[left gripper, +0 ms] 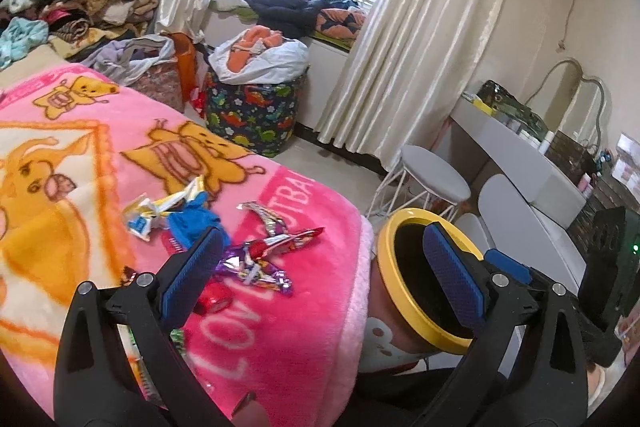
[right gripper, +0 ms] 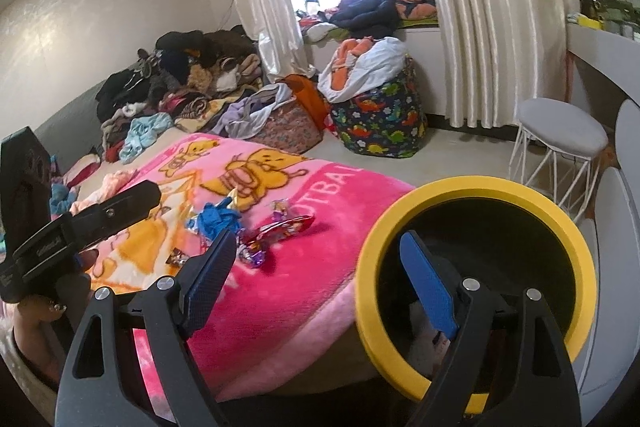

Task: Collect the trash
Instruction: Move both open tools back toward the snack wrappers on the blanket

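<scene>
Shiny candy wrappers (left gripper: 262, 259) and a crumpled blue scrap (left gripper: 192, 223) lie on a pink cartoon blanket (left gripper: 288, 327) on the bed; they also show in the right wrist view (right gripper: 276, 233). A yellow-rimmed bin (right gripper: 476, 283) stands beside the bed's edge and shows in the left wrist view (left gripper: 424, 279). My left gripper (left gripper: 320, 275) is open and empty just above the wrappers, and shows at the left of the right wrist view (right gripper: 120, 203). My right gripper (right gripper: 316, 283) is open and empty, its right finger over the bin's mouth.
Clothes are piled at the bed's far end (right gripper: 180, 79). A dinosaur-print hamper (right gripper: 380, 119) and a floral basket (right gripper: 288, 127) stand on the floor by the window. A white stool (right gripper: 560, 139) and a dressing table (left gripper: 520, 155) are at the right.
</scene>
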A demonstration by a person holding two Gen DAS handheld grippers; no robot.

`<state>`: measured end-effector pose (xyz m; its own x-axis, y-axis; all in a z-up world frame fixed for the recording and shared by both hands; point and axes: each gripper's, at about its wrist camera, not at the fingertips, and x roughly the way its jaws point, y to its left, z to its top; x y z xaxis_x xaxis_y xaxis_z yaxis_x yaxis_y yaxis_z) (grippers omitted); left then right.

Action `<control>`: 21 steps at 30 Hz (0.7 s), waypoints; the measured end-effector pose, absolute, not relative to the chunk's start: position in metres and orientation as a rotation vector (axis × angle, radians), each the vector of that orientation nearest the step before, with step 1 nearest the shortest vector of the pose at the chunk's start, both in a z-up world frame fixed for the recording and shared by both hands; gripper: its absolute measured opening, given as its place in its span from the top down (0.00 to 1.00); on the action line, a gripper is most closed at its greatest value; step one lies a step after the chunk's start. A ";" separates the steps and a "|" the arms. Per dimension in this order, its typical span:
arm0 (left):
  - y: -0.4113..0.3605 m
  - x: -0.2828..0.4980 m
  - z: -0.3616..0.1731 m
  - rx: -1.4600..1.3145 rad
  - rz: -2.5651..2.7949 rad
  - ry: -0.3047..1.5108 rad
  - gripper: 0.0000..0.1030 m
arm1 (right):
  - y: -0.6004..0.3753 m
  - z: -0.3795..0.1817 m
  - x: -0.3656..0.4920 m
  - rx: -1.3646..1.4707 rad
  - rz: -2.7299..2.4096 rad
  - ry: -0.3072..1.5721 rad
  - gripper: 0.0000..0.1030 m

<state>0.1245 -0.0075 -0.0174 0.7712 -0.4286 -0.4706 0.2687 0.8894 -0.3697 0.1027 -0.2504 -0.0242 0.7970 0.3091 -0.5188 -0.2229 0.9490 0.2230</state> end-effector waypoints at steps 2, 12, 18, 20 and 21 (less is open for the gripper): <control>-0.001 0.125 -0.018 -0.300 -0.372 0.575 0.11 | -0.245 -0.024 0.104 0.147 0.297 0.584 0.21; 0.024 0.127 -0.022 -0.303 -0.305 0.576 0.11 | -0.222 -0.028 0.115 0.131 0.350 0.610 0.21; 0.037 0.129 -0.028 -0.308 -0.277 0.588 0.11 | -0.207 -0.035 0.120 0.108 0.383 0.635 0.21; 0.041 0.130 -0.031 -0.306 -0.265 0.596 0.11 | -0.200 -0.038 0.123 0.099 0.398 0.646 0.21; 0.042 0.130 -0.032 -0.306 -0.260 0.598 0.11 | -0.198 -0.039 0.124 0.095 0.403 0.650 0.21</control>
<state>0.1305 0.0421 -0.0324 0.7965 -0.3257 -0.5094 0.1503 0.9227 -0.3550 0.1238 -0.1977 -0.0387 0.7219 0.3937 -0.5690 -0.3350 0.9184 0.2104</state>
